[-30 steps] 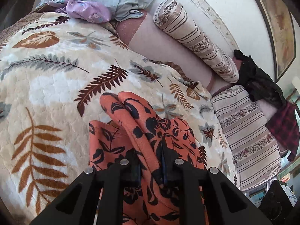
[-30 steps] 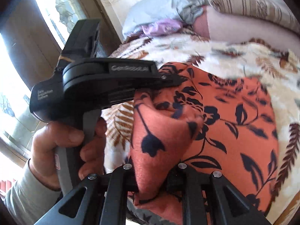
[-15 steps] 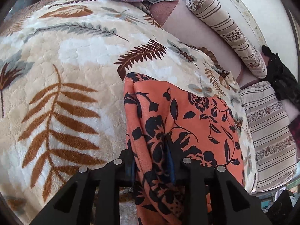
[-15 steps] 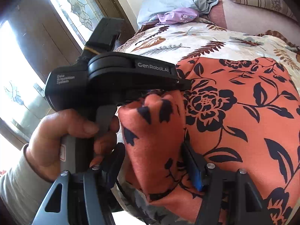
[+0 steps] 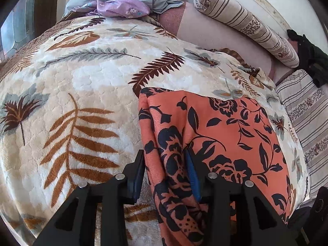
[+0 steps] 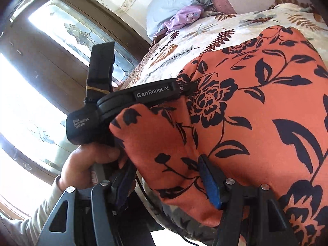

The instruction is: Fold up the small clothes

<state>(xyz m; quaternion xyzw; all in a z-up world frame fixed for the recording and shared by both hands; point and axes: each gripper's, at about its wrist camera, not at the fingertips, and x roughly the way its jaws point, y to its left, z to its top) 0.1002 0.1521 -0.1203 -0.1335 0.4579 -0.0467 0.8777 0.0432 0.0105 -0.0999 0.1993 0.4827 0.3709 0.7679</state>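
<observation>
An orange garment carries black flowers and leaves; the cream blanket shows brown and grey fern leaves (plush-looking), a lilac floral cloth at its far edge.

Right wrist view: left gripper body seen side-on. Pale grey lettering "GenRobot.AI" on the flat black upper bar of its housing. Smaller white print "Data Acquisition System", three stacked lines, on the rounded black rear end of the same unit, just above the hand gripping its handle. Left wrist view: no legible text, labels or numbers anywhere.
</observation>
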